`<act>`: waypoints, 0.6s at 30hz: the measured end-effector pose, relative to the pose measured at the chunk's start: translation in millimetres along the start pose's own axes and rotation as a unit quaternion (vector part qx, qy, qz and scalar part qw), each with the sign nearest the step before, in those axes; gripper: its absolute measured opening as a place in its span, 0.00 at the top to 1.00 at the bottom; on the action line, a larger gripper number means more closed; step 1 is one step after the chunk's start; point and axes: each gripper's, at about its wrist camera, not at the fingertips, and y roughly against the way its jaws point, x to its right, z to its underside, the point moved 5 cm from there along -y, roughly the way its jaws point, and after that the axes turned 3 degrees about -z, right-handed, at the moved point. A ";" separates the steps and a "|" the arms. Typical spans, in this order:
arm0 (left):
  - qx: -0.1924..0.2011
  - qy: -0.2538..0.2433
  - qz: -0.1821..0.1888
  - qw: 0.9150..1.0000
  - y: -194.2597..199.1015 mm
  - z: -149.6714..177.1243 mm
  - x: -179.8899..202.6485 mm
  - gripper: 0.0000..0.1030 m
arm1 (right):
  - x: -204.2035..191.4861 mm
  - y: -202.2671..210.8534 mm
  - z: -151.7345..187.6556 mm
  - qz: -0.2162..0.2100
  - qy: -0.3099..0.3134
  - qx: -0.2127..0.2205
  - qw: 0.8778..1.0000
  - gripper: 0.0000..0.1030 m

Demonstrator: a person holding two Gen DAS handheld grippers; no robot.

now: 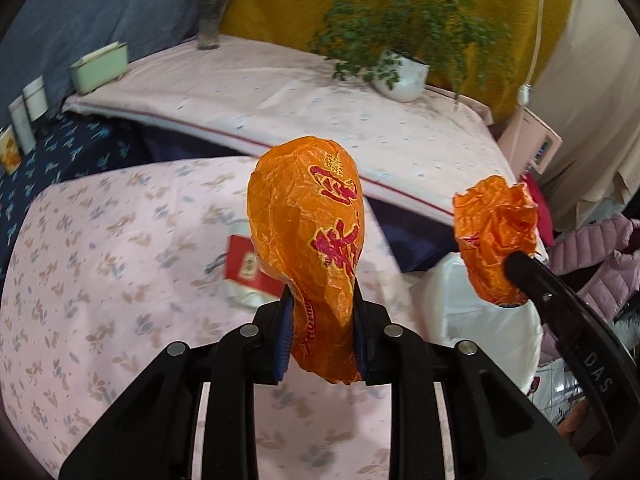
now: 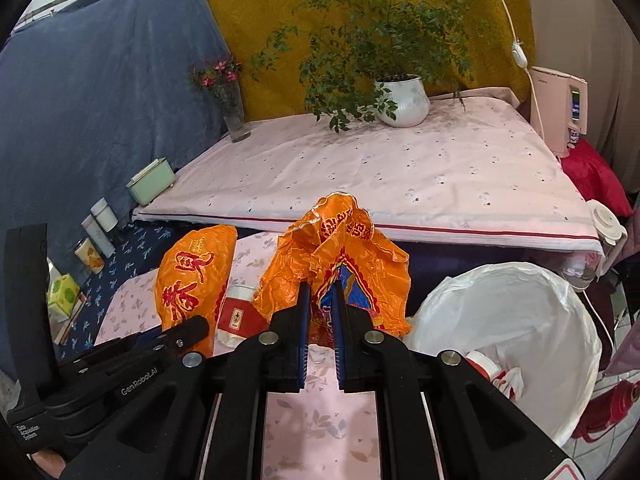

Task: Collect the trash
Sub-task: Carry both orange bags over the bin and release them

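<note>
My left gripper [image 1: 320, 300] is shut on an orange snack wrapper [image 1: 308, 236] with red print, held above the pink floral tabletop [image 1: 100, 280]. It also shows in the right wrist view [image 2: 192, 280]. My right gripper [image 2: 321, 292] is shut on a second, crumpled orange wrapper [image 2: 340, 256], seen at the right of the left wrist view [image 1: 494, 236]. A red and white packet [image 1: 248, 272] lies on the table behind the wrappers [image 2: 238, 316]. A white-lined trash bin [image 2: 516, 320] stands to the right, with some trash inside.
A raised pink-covered platform [image 2: 380, 176] lies behind, carrying a potted plant [image 2: 402, 100], a flower vase [image 2: 236, 116] and a green box [image 2: 152, 182]. Tins [image 2: 98, 228] and a tissue pack [image 2: 62, 292] sit on blue cloth at left. A red flask [image 2: 608, 408] stands by the bin.
</note>
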 end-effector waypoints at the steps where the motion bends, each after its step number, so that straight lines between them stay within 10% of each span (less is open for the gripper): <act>1: 0.001 -0.006 0.004 1.000 0.6 -1.2 8.7 0.77 | 6.1 3.8 -1.7 0.003 -0.003 0.003 1.000 0.90; 18: -0.004 -0.108 0.070 0.992 -4.8 3.2 146.9 0.77 | 114.8 57.5 -5.5 0.060 -0.070 0.042 0.995 0.90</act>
